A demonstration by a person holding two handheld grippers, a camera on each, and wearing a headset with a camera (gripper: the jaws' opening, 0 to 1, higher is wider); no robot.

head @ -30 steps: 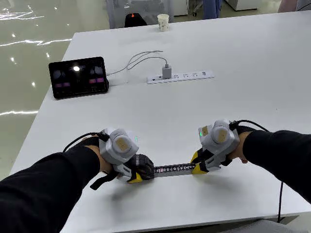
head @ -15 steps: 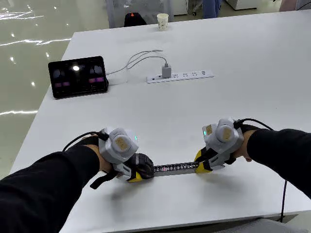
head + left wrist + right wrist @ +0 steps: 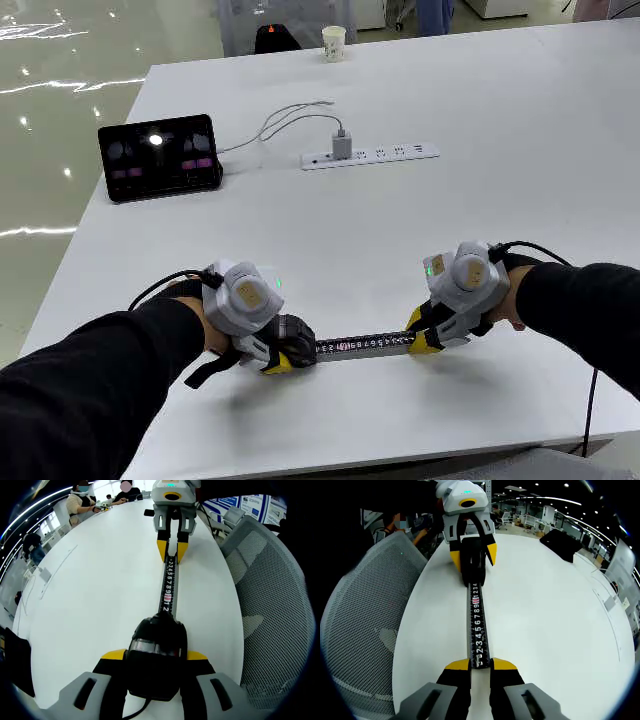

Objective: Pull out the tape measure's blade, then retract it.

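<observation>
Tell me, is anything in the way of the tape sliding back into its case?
Nothing visible. The blade runs straight over bare table from the right gripper, shut on its tip, to the case in the left gripper.

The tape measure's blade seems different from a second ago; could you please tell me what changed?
The right gripper, shut on the blade, has moved to the person's right, drawing more blade out of the case. The left gripper still clamps the case at the same spot on the table; nothing was let go.
</observation>
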